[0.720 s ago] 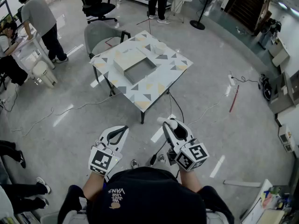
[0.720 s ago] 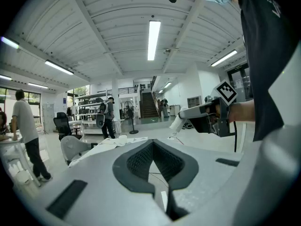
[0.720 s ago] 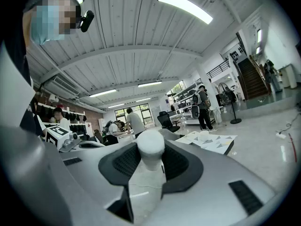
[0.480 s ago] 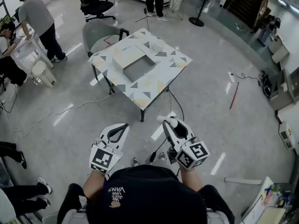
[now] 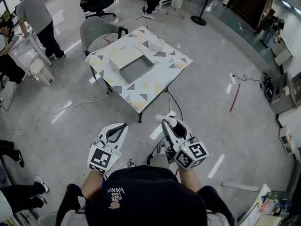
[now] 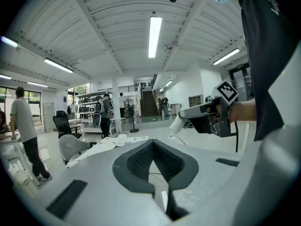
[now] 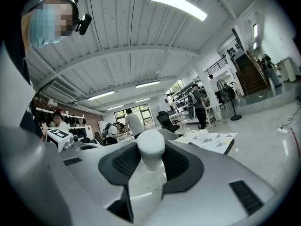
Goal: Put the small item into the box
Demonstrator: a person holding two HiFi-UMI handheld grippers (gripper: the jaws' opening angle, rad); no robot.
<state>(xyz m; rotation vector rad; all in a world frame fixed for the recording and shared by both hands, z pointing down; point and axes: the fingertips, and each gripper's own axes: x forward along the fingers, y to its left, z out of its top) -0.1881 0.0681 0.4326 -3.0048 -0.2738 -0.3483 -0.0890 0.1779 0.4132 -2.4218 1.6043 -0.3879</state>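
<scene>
The right hand-held gripper [image 5: 169,123] is clamped on the small white item [image 7: 150,147], well short of the counter [image 5: 162,74]; left hand-held gripper [image 5: 123,125] closed, empty; box [image 5: 134,66] sits on the counter

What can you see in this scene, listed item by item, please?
table: one, white cloth with grey and yellow triangles, middle of the floor ahead
box: one, grey, open, on the table
white object: one, on the table's far side, beside the box
grey chair: one, behind the table
black office chair: one, far left
red stick: one, on the floor, right
person in grey shirt: one, bent over a desk, far left
small white item: one, clamped in the right gripper
left gripper: one, white, jaws together, empty
right gripper: one, white, jaws closed on the small white item
</scene>
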